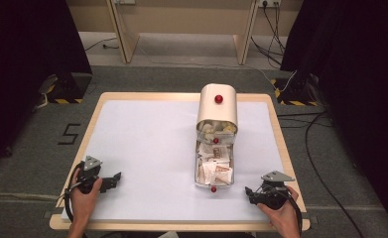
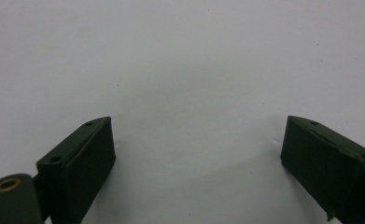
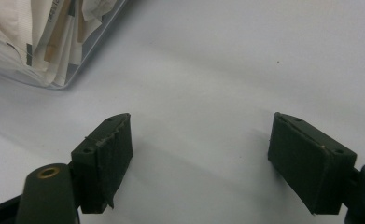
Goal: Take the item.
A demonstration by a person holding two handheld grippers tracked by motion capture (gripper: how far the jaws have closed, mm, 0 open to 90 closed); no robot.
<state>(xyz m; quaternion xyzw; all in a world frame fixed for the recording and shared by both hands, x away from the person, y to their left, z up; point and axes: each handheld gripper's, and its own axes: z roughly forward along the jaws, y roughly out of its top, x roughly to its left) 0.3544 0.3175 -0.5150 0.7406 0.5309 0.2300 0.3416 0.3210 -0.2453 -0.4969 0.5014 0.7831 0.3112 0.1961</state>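
Observation:
A clear tiered container stands right of the table's middle. Its cream lid with a red knob is swung up at the far end, over a tier of pale lumps. The near tray holds several paper sachets. My left gripper rests open near the front left corner, held by a hand; in the left gripper view its jaws stand wide over bare white surface, left gripper. My right gripper lies open near the front right, just right of the tray. The tray's clear corner shows beyond the right gripper.
The white table top has a wooden rim. Wooden furniture legs stand on the floor behind. Black curtains hang on both sides, and cables trail on the carpet at the right.

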